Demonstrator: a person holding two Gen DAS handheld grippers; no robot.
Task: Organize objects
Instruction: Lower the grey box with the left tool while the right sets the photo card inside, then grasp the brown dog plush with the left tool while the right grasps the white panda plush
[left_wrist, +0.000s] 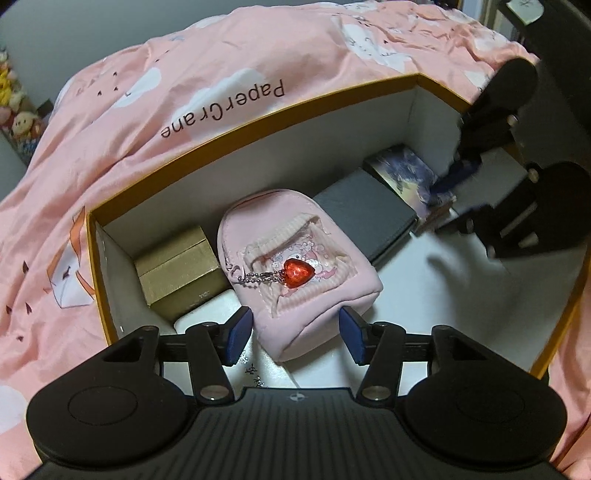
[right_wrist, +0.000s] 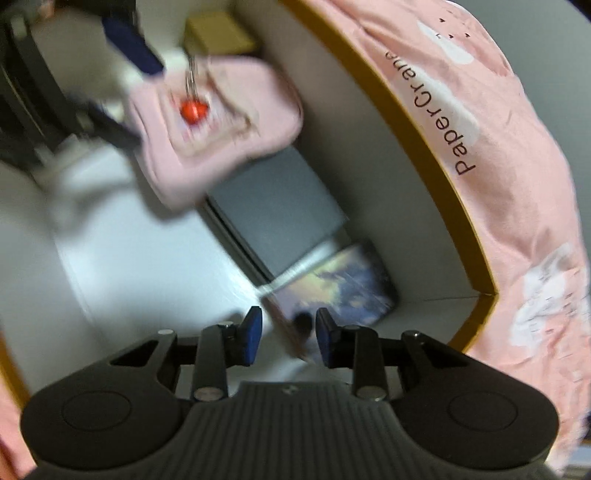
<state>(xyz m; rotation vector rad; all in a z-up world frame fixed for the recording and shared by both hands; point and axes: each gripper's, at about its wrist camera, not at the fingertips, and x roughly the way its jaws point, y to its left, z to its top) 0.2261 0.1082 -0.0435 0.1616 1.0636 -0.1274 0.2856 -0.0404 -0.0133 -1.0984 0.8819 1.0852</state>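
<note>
A small pink backpack pouch (left_wrist: 295, 266) with a red heart charm (left_wrist: 298, 272) lies in an orange-rimmed white box (left_wrist: 258, 122). My left gripper (left_wrist: 295, 338) is open, its blue pads on either side of the pouch's near end; whether they touch it I cannot tell. My right gripper (right_wrist: 289, 338) is open at the near corner of a cloud-print box (right_wrist: 343, 284) in the box's corner. The right gripper also shows in the left wrist view (left_wrist: 458, 192). The pouch (right_wrist: 218, 125) is blurred in the right wrist view.
Inside the box are a gold box (left_wrist: 177, 269), a grey flat box (left_wrist: 365, 214), and a white item (left_wrist: 207, 314) under the pouch. The box sits on a pink "Paper Crane" bedsheet (left_wrist: 184, 92). Plush toys (left_wrist: 18, 110) stand at far left.
</note>
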